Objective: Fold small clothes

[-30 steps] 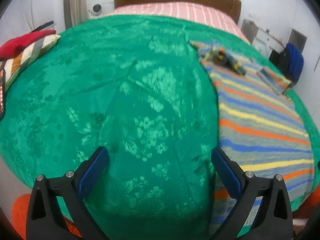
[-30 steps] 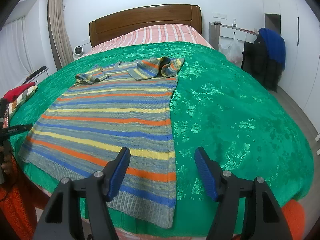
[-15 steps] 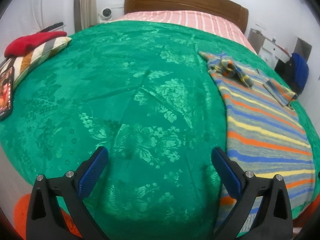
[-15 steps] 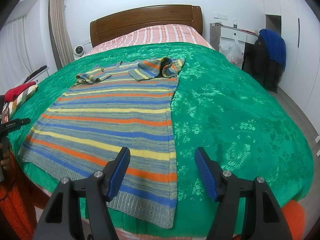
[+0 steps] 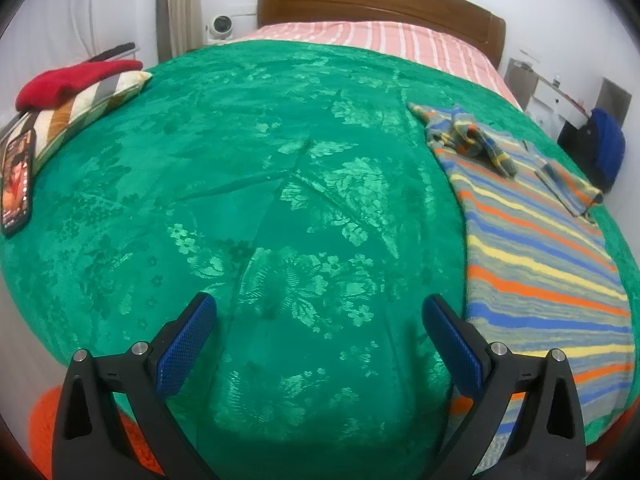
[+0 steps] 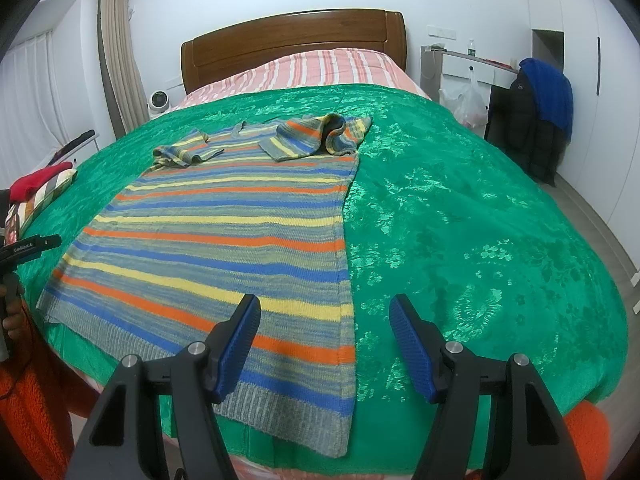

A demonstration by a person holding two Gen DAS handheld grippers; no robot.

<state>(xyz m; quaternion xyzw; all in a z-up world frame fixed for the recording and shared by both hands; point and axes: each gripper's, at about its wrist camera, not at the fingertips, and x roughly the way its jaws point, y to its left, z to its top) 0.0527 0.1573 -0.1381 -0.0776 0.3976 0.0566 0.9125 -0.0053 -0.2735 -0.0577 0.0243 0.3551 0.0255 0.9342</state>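
A striped knit sweater in grey, blue, orange and yellow lies flat on the green bedspread, both sleeves folded in near the collar. My right gripper is open and empty, hovering above the sweater's lower right hem corner. In the left wrist view the sweater lies at the right. My left gripper is open and empty above bare bedspread, left of the sweater. The left gripper's tip shows at the right wrist view's left edge.
A striped pillow with a red garment and a phone lie at the bed's left edge. The wooden headboard and pink striped sheet are at the back. A desk and a chair with dark and blue jackets stand right of the bed.
The left wrist view has swung left and back, so the sweater sits further right in it. The right gripper has barely moved. Both grippers stay open.
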